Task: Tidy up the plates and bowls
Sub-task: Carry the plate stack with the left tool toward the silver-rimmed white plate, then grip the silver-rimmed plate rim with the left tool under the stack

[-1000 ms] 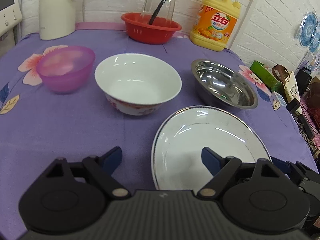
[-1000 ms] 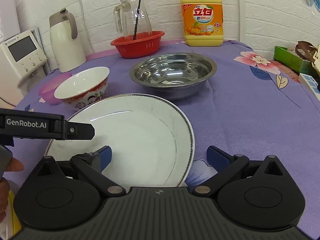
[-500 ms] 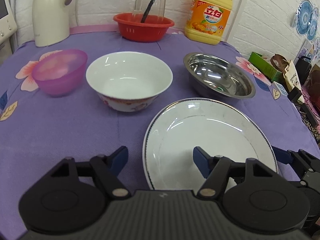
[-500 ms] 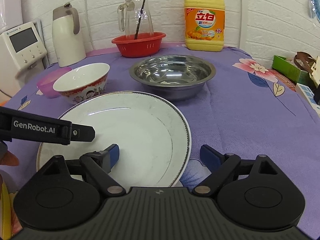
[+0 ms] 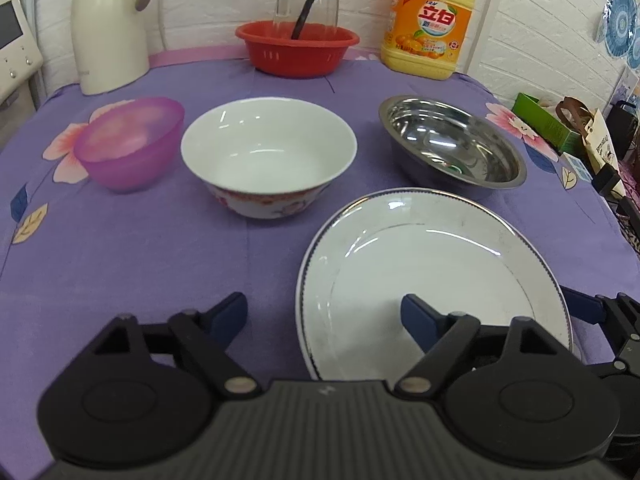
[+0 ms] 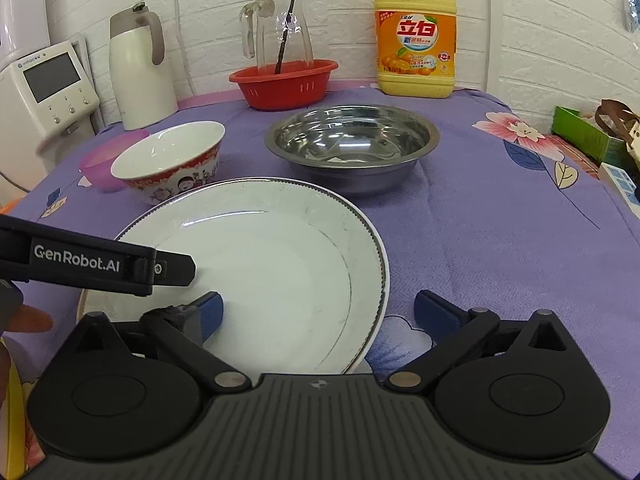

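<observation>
Right wrist only: glass pitcher (image 6: 280,26) whole

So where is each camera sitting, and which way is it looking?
Left wrist: on the left gripper, looking forward and down between its opening fingers over the white plate's left rim; nothing held.
Right wrist: on the right gripper, looking forward and down across the plate's right rim; the left gripper's finger shows.
Shared: plate, painted bowl, steel bowl.

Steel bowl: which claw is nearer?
Right, narrowly. The right claw straddles the plate's rim, directly below the steel bowl. The left claw, jaws opening, straddles the plate's far edge.
</observation>
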A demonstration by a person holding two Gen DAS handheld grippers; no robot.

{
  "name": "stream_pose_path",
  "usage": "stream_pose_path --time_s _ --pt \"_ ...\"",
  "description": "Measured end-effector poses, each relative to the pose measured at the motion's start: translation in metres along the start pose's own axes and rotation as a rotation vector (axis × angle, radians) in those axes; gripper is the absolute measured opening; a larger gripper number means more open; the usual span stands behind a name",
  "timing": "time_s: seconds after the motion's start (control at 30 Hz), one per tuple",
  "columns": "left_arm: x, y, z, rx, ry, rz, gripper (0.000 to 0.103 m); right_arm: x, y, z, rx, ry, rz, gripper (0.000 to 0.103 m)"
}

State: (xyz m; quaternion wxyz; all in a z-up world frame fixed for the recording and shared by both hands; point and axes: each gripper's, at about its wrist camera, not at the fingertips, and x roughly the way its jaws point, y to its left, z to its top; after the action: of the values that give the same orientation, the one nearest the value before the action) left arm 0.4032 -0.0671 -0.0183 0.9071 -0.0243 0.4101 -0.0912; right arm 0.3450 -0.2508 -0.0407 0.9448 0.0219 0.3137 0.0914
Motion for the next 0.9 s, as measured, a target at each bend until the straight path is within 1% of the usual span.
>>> stream_pose_path --time_s 0.07,0.17,0.2,0.27,0.4,0.43,0.47,0.5,0.57,0.63,0.67,0.7,0.73,0.83,0.9 --pt "0.0 0.0 0.001 0.001 0.006 0.013 0.083 0.0 0.001 0.0 -0.004 0.001 -0.002 0.103" --pt "-0.001 0.002 0.0 -0.008 0.003 -0.017 0.082 -0.002 -0.002 0.0 0.012 -0.004 0.002 0.103" --pt "-0.001 0.002 0.0 -0.007 0.001 -0.026 0.08 -0.002 -0.003 -0.001 0.02 -0.006 0.005 0.103" --pt "-0.001 -0.001 -0.001 0.008 -0.004 -0.022 0.079 -0.003 -0.004 -0.001 0.025 -0.009 0.004 0.103" --pt "-0.001 -0.009 -0.002 0.045 -0.019 -0.008 0.062 -0.002 0.0 -0.001 -0.001 -0.01 -0.012 0.103" --pt "-0.001 -0.011 -0.002 0.054 -0.02 -0.01 0.059 -0.002 0.002 -0.002 -0.01 -0.009 -0.016 0.103" --pt "-0.001 -0.012 -0.001 0.058 -0.018 -0.009 0.058 -0.002 0.003 -0.001 -0.015 -0.01 -0.015 0.103" --pt "-0.001 -0.014 0.0 0.058 -0.013 -0.008 0.055 -0.002 0.003 -0.001 -0.019 -0.009 -0.013 0.103" --pt "-0.001 -0.015 0.001 0.051 -0.007 -0.007 0.053 -0.001 0.005 -0.001 -0.023 -0.007 -0.002 0.103" --pt "-0.002 -0.014 0.001 0.039 -0.001 -0.02 0.046 -0.001 0.012 -0.001 -0.043 -0.001 0.034 0.103" --pt "-0.003 -0.014 0.001 0.032 0.003 -0.022 0.044 -0.002 0.016 0.0 -0.039 0.005 0.022 0.103" --pt "-0.005 -0.012 0.0 0.02 0.008 -0.033 0.037 -0.003 0.016 0.0 -0.028 0.008 0.024 0.103" --pt "-0.007 -0.009 -0.001 0.005 0.013 -0.048 0.035 -0.005 0.015 0.0 -0.013 0.007 0.034 0.103" --pt "-0.013 -0.005 -0.005 -0.018 0.015 -0.064 0.035 -0.014 0.01 -0.001 0.049 0.01 0.068 0.103" --pt "-0.018 -0.005 -0.006 -0.014 -0.004 -0.063 0.035 -0.017 0.015 -0.004 0.043 0.015 0.069 0.103"
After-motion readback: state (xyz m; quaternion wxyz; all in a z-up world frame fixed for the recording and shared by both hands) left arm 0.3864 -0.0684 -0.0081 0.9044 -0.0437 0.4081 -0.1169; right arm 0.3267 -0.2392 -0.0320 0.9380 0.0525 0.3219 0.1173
